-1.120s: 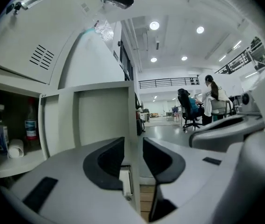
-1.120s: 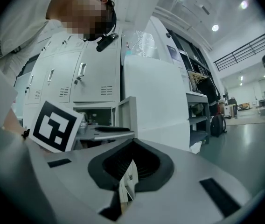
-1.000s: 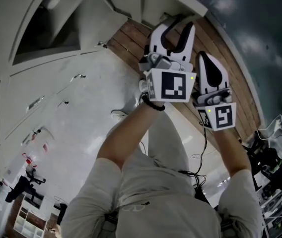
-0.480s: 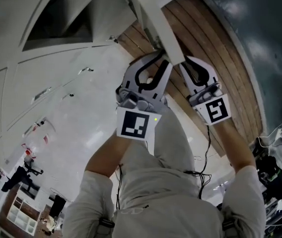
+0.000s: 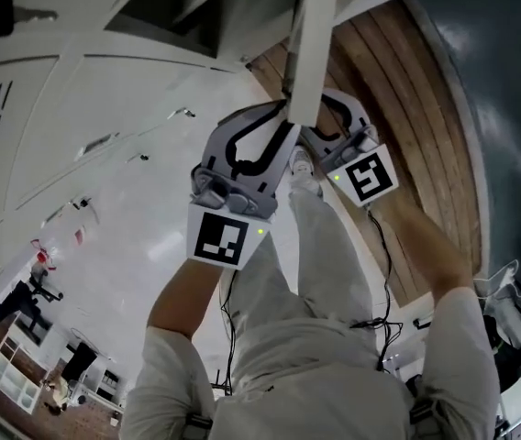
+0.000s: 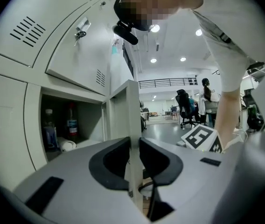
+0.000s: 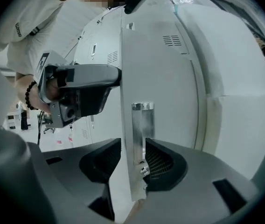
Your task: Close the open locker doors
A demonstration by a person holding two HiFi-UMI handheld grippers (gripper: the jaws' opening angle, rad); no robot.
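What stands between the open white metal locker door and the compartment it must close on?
Nothing loose: the two bottles stand inside the compartment. The left gripper, its jaws just eased slightly open, grips the edge of the white door, so one jaw lies on the compartment side.

In your left gripper view you see a dark bottle with a red cap standing upright. Just left of that bottle stands a paler bottle, and a white roll lies in front of it, low between the two. Far to the bottle's right, well apart, you see a black office chair with a person standing beside it. Above and right of the bottle, round ceiling lights glow.
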